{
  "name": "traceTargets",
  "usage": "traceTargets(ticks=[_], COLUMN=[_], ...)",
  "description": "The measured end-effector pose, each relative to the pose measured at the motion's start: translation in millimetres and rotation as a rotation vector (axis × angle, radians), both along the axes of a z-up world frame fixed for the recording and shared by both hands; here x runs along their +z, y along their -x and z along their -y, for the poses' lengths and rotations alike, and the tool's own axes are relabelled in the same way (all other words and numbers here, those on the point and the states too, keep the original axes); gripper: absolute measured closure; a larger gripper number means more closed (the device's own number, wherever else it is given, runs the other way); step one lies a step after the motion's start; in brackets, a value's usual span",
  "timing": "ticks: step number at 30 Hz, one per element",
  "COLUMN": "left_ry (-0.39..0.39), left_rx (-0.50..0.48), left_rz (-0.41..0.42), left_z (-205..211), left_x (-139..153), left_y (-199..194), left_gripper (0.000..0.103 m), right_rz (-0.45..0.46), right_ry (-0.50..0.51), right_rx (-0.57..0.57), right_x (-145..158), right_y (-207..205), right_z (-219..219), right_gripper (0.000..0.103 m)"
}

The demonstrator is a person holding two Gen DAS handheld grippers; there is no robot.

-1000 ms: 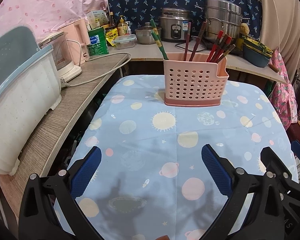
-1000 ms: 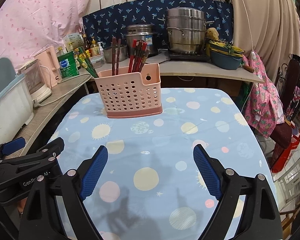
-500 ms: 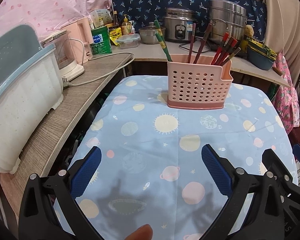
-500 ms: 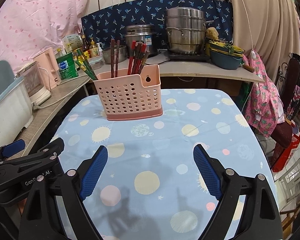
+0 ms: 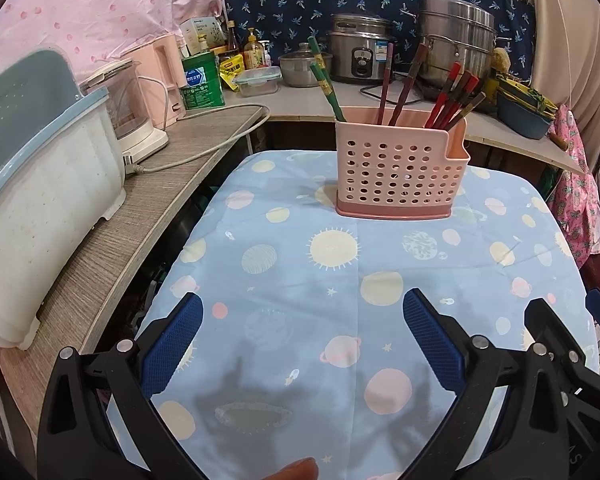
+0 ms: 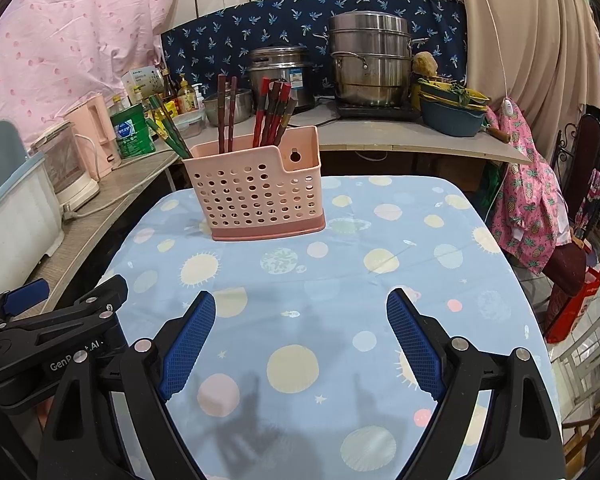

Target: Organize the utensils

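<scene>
A pink perforated utensil holder point(image 5: 400, 172) point(image 6: 256, 196) stands upright at the far side of the table with the planet-print cloth point(image 5: 340, 280) point(image 6: 340, 264). Green chopsticks point(image 5: 324, 80) point(image 6: 168, 132) lean out of its left end. Dark brown ones point(image 5: 388, 80) point(image 6: 226, 112) stand in the middle, and several red-tipped ones point(image 5: 456, 96) point(image 6: 274, 108) stand toward the right. My left gripper point(image 5: 302, 340) hovers open over the near cloth with nothing between its blue pads. My right gripper point(image 6: 300, 340) is open and empty beside it, to its right.
A white and blue bin point(image 5: 40, 200) and a blender point(image 5: 132, 112) sit on the wooden counter point(image 5: 140, 216) on the left. Pots point(image 6: 372, 60), a rice cooker point(image 6: 280, 72) and a blue bowl point(image 6: 452, 116) crowd the back counter. Pink cloth point(image 6: 532, 200) hangs off the table's right.
Both grippers stay open and in place. A fingertip shows a little more at the bottom edge of the left wrist view.
</scene>
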State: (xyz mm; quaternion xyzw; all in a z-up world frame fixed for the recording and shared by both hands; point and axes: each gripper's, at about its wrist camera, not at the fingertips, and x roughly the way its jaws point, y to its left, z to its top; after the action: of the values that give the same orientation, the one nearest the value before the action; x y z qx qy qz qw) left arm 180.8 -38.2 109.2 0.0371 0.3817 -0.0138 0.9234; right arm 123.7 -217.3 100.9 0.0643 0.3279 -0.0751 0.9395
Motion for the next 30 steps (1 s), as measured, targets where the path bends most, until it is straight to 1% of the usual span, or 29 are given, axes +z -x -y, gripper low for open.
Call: traceTargets(ticks=[7,30], left_ry=[0.000,-0.007], left_rx=[-0.002,0.005], left_rz=[-0.005,0.017], left_z=[-0.2,-0.8], left_x=[-0.7,1.7], left_y=[-2.2,1.2], left_gripper=[0.007,0.007], right_rz=[0.000,0.002], right_ry=[0.001,-0.001], right_rx=[0.001,0.003], right_x=[0.1,-1.5], right_y=[0.0,-1.9], right_z=[0.3,0.4], right_gripper=[0.019,0.019])
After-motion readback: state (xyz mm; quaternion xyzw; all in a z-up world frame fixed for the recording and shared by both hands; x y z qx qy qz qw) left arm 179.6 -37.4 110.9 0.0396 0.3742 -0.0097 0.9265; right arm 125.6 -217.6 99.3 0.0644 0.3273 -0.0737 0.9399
